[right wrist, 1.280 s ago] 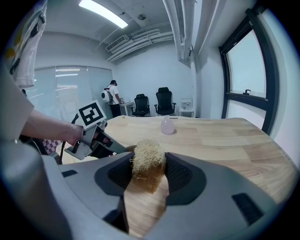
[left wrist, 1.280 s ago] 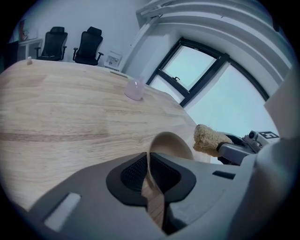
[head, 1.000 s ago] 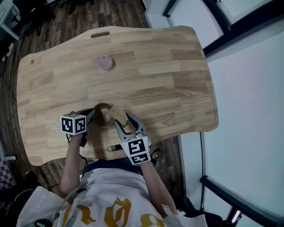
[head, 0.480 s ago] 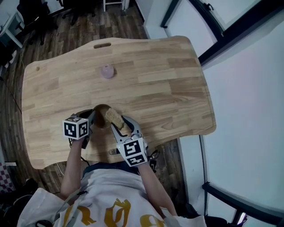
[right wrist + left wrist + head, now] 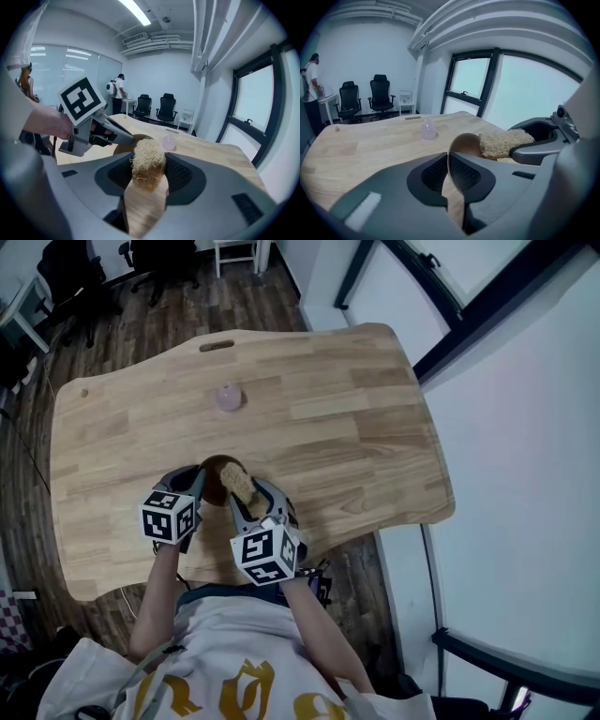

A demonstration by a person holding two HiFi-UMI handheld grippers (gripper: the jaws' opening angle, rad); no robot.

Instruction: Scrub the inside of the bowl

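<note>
Closely, the pads (image 5: 465,174) of the left gripper (image 5: 448,161) are pressed almost together on the thin rim of the brown bowl (image 5: 465,143), which runs edge-on through the narrow gap between them. The bowl is held tilted by that rim, and its rounded body is seen just beyond the jaw tips. In the right gripper view, the pads (image 5: 181,174) of the right gripper (image 5: 148,169) are clamped on a coarse, straw-coloured loofah sponge (image 5: 147,163), whose frayed upper end sticks out past the jaws. That end is brought right up to the bowl; in the left gripper view it lies against the bowl's right side, though it cannot be told how far inside it reaches.

From the head view, both grippers are seen close together near the front edge of the wooden table (image 5: 356,427), the left one to the left of the bowl and the right one just beside it, each with its marker cube turned up towards the camera. A small pale pink object (image 5: 229,397) is set well apart from them, further back on the table. Beyond the table, two black office chairs (image 5: 363,97) are placed by the far wall, and a person (image 5: 311,75) stands at a desk there.
</note>
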